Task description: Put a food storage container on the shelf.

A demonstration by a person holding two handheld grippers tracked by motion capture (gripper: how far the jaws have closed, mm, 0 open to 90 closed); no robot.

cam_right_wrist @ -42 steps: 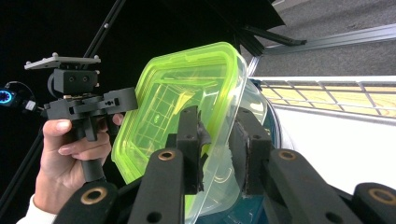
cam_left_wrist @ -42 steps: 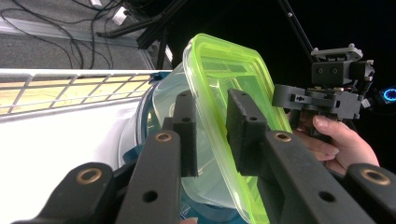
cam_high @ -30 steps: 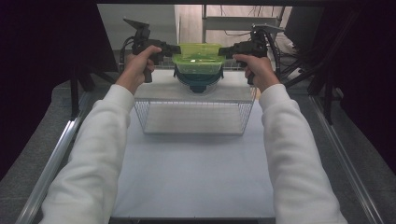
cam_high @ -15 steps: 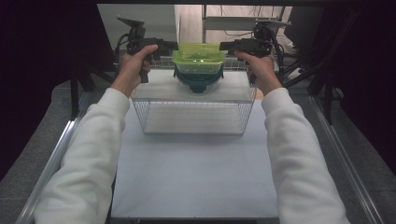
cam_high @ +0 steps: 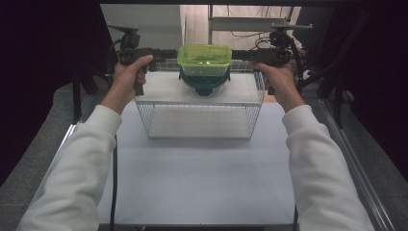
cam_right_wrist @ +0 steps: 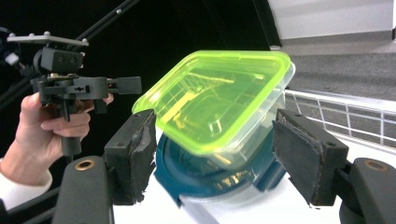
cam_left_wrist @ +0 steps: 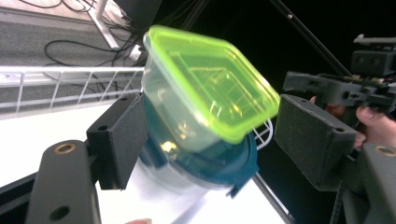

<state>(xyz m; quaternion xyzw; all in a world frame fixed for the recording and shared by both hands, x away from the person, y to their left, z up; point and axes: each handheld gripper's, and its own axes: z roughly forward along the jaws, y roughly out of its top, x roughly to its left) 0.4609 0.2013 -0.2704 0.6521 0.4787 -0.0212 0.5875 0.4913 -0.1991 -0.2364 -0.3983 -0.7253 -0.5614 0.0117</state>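
jaws spread on left gripper (cam_high: 166, 53) and right gripper (cam_high: 243, 55), flanking green-lid box (cam_high: 204, 60) | box atop teal-lid tub (cam_high: 204, 84) | tub on wire basket (cam_high: 199, 120)

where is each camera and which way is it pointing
High view: above the person's side, facing forward and down on the wire basket; both sleeves and hands enter from below.
Left gripper view: on the left gripper, looking along its open jaws at the green-lidded box; the other hand appears beyond.
Right gripper view: on the right gripper, facing the box from the opposite side.
All share the box stacked on the blue-lidded tub.
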